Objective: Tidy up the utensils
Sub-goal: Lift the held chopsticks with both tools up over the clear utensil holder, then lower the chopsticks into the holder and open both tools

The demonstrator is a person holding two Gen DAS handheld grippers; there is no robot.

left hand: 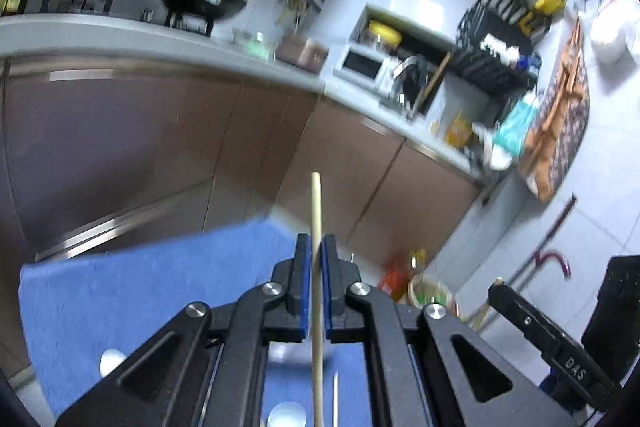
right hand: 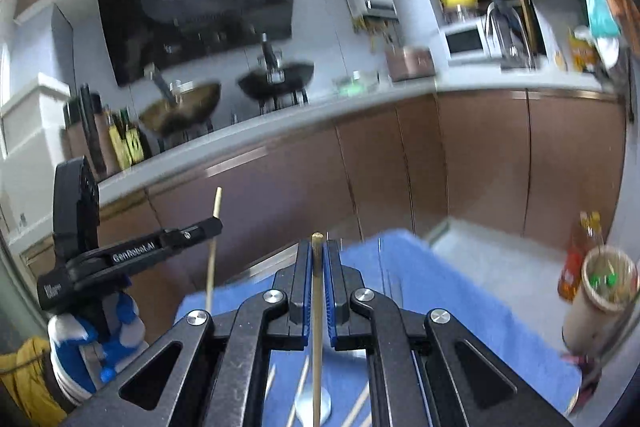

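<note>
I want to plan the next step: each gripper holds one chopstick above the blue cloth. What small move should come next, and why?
Probably carry the right gripper and its chopstick toward the utensil holder at the right. It stands open-topped beside the blue cloth, and the left gripper also clamps a chopstick.

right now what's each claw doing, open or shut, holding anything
left claw: shut on a wooden chopstick
right claw: shut on another chopstick

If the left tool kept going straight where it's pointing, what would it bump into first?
Probably the brown cabinet doors under the counter. The left tool, shut on a chopstick, points past the blue cloth's edge at them; nothing nearer shows, though depth is unclear.
</note>
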